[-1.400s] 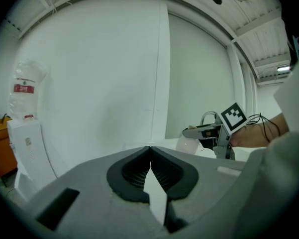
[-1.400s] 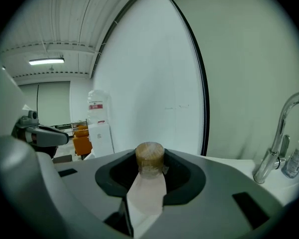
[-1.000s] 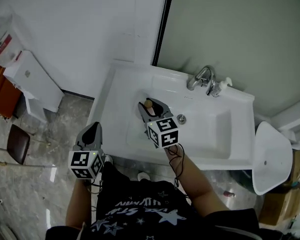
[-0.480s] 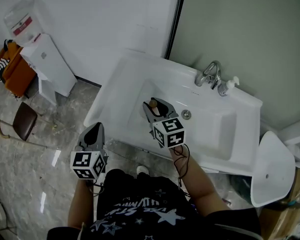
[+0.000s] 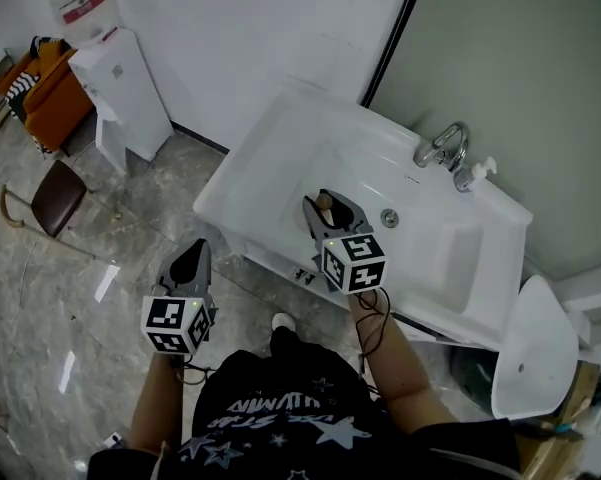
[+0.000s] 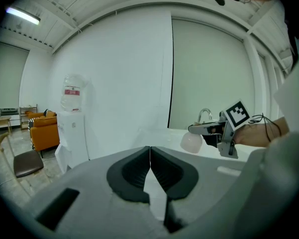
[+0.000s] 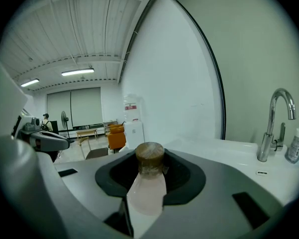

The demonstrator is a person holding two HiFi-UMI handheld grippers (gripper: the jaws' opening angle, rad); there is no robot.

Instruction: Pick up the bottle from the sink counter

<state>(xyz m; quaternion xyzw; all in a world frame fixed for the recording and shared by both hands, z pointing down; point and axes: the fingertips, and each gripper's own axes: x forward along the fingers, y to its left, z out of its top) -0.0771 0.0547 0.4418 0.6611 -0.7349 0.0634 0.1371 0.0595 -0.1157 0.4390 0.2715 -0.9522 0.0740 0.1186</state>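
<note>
- The right tool [image 5: 329,211] pinches the bottle [image 7: 148,183] at its neck, just under the cork stopper [image 7: 149,156] — the grasp looks made.
- The bottle hangs above the sink desk [image 5: 265,148], apparently clear of it (judging by the left gripper view).
- The left tool [image 6: 149,164] is idle, jaws pressed together on nothing.
- Little seems left — perhaps lifting higher.

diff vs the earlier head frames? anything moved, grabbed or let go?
The right claw, shut on the bottle, has drawn back slightly from over the basin toward the front edge of the sink. The head view swung, so the sink sits further right in frame and more floor shows. Nothing was let go. The left claw stays shut and empty, low over the floor.
</note>
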